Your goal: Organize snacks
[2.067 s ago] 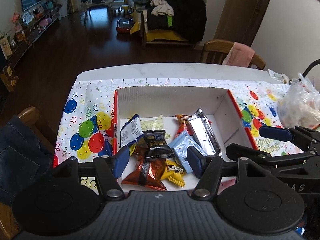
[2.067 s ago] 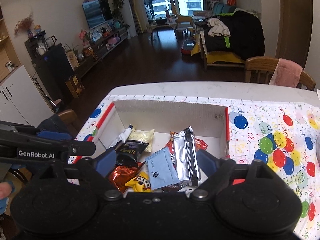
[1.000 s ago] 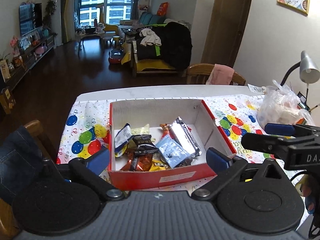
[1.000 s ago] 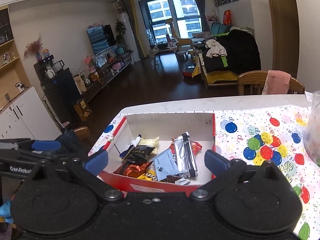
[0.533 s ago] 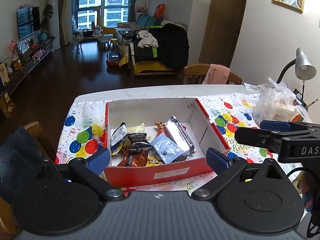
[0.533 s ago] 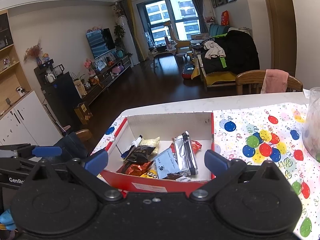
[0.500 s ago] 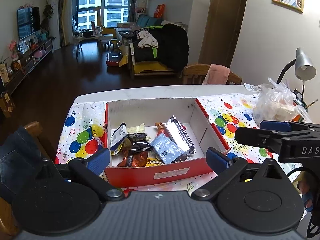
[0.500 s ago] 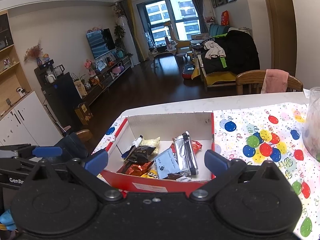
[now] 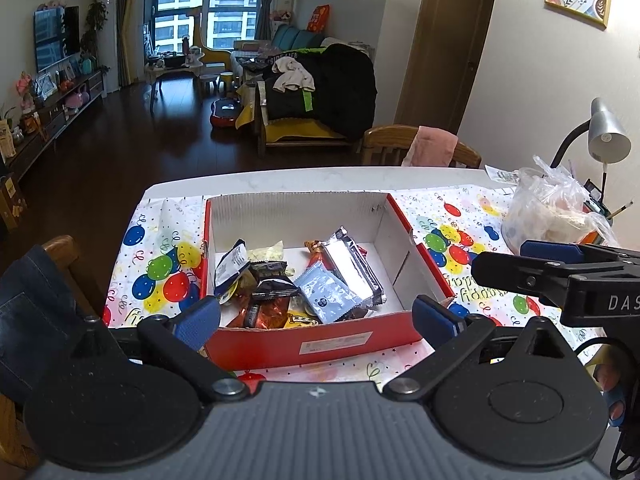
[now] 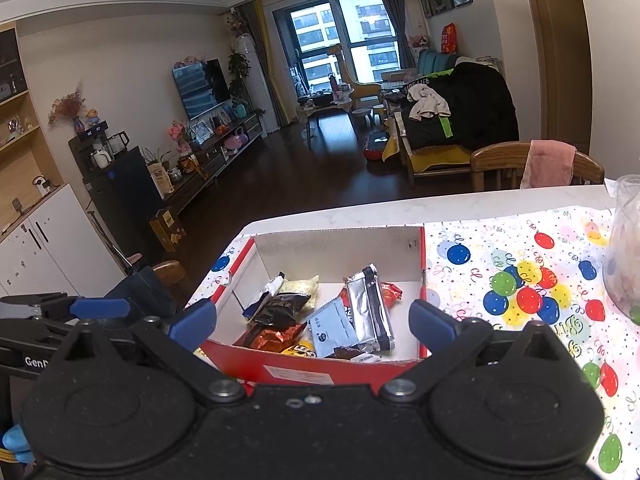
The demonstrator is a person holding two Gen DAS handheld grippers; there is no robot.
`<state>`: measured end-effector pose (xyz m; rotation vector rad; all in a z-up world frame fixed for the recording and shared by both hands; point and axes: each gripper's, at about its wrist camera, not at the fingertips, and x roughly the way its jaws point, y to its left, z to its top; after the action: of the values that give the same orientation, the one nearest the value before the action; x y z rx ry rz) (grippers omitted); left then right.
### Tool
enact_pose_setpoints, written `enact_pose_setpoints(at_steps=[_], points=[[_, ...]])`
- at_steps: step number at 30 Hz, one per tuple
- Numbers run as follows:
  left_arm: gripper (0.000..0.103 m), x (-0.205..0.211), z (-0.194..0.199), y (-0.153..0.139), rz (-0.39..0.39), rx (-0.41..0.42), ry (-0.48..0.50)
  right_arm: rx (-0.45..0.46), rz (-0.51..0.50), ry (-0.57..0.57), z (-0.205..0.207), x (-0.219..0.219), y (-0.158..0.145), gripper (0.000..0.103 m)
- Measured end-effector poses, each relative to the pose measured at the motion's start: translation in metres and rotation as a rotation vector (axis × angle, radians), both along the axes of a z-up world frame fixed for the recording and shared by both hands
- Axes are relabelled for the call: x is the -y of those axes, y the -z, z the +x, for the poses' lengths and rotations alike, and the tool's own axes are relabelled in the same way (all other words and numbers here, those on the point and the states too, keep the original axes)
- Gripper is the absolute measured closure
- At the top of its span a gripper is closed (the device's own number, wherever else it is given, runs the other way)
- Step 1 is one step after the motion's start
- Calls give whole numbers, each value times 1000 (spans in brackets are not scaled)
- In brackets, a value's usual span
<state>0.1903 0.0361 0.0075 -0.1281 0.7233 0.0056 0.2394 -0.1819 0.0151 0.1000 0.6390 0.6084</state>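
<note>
Hovering both claws wide open and empty at the near edge of the snack box.

Left gripper (image 9: 316, 320) and right gripper (image 10: 312, 322) each have jaws spread about as wide as the box, holding nothing, on the near side of the red box (image 9: 316, 342) on the balloon tablecloth (image 9: 160, 272). Snacks lie piled inside the box: silver packet (image 9: 352, 266) leaning far right, light blue packet (image 9: 326, 294) just left of it, black packet (image 9: 272, 278), orange packet (image 9: 266, 312) nearest, pale yellow packet (image 9: 266, 250) at far left. Plastic bag (image 9: 552, 212) sits far right on the table, well apart from the box.
</note>
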Motion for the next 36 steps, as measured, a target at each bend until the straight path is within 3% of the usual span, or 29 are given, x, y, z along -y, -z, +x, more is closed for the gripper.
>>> enact_pose_setpoints(at_steps=[36], points=[[0,0,-2,1,-13,1,-5,-4,2,3,1,2,0,0]])
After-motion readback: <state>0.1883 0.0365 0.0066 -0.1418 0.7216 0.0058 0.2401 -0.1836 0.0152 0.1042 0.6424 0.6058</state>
